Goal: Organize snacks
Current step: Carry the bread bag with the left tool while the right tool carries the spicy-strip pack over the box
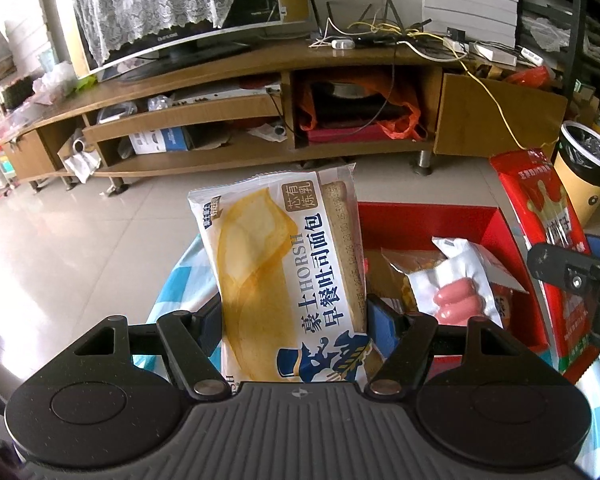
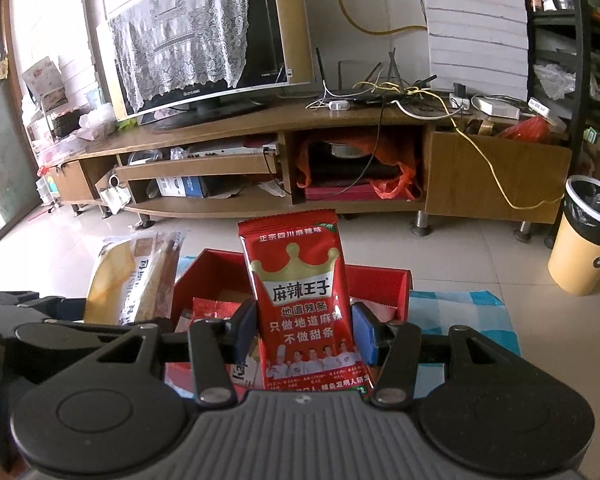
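Home living room: television (image 2: 204, 40), TV cabinet (image 2: 260, 140).

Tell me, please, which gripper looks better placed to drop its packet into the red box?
Probably right: its gripper holds the red spicy-strip packet above the red cardboard box, while the left's toast packet hangs beside it.

The bottom of the bread bag (image 1: 284, 280) goes down behind the gray body of the left gripper (image 1: 296, 316), so its lowest part is hidden. The bottom of the red spicy snack packet (image 2: 304, 308) is hidden the same way behind the right gripper (image 2: 304, 328). The red box (image 2: 380, 280) is mostly covered by the packets in front of it, so how many snacks lie inside cannot be told. The small date print on the bread bag is too tiny to read. The yellow bin (image 2: 588, 240) is cut off at the picture's right edge.
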